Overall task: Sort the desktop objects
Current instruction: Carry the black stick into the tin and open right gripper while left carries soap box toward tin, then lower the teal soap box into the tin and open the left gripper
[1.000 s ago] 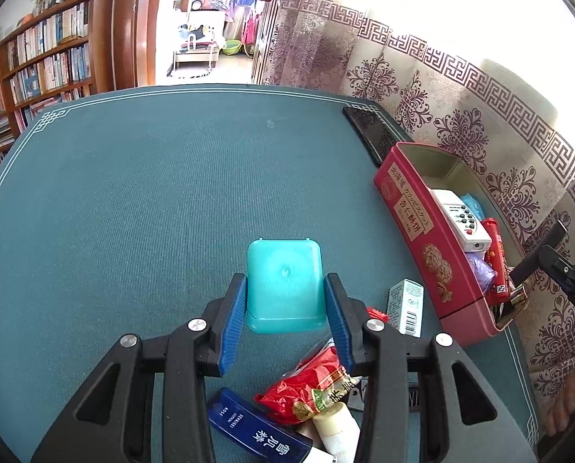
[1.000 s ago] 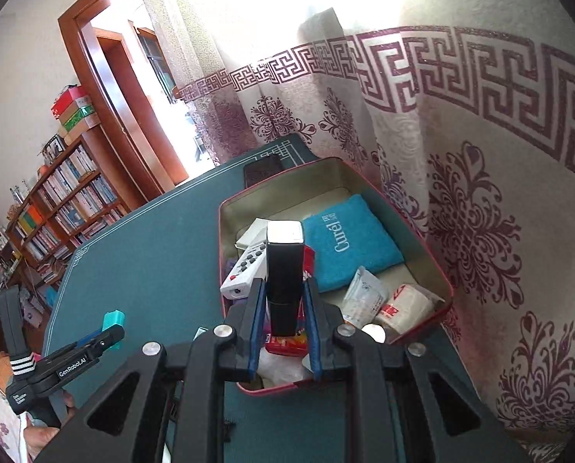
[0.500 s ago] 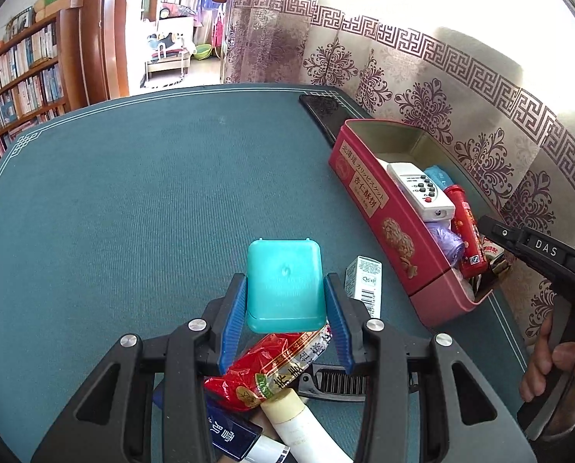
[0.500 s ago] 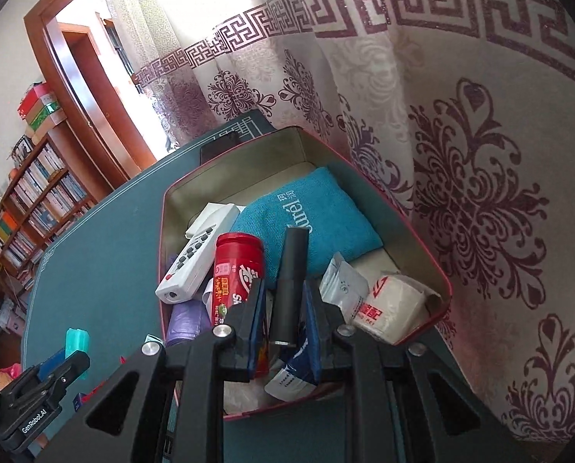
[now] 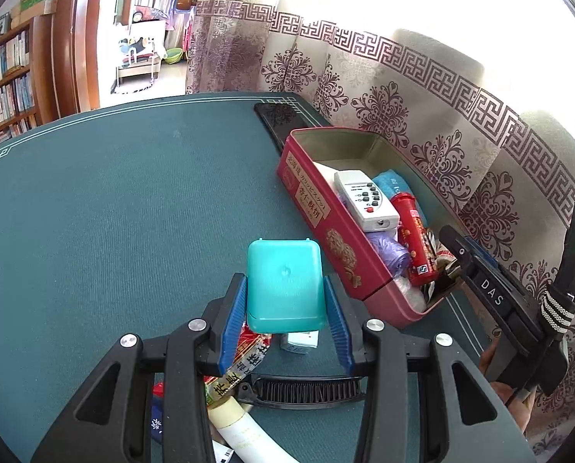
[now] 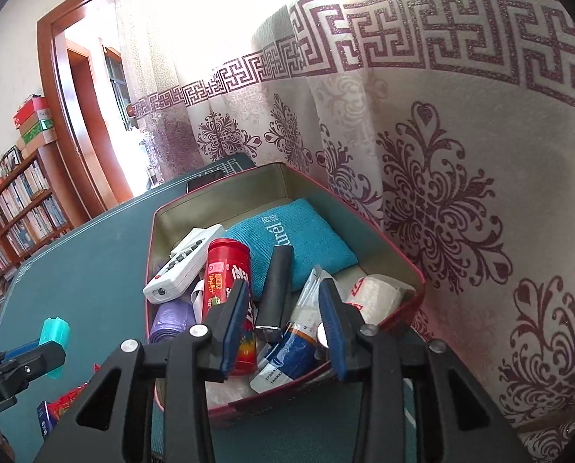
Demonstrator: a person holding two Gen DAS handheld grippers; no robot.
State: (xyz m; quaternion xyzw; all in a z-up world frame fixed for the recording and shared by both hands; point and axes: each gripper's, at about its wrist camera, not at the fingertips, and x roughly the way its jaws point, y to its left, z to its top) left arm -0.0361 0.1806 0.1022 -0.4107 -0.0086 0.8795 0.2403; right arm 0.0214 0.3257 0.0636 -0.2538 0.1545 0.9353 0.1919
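**Left gripper clamped, right gripper opening**

The left gripper (image 5: 285,322) points down at a slant, its blue pads (image 5: 233,324) pressed on both sides of a teal case (image 5: 284,284). The right gripper (image 6: 283,320) also tilts downward; its jaws are opening, pads clear of the black stick (image 6: 274,289) lying between them.

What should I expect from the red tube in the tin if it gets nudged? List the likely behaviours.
The red tube looks like a round, rigid cylinder, so it would probably roll sideways. It lies propped on the white remote and purple bag, so it may slide deeper. Its glossy label suggests a slippery grip.
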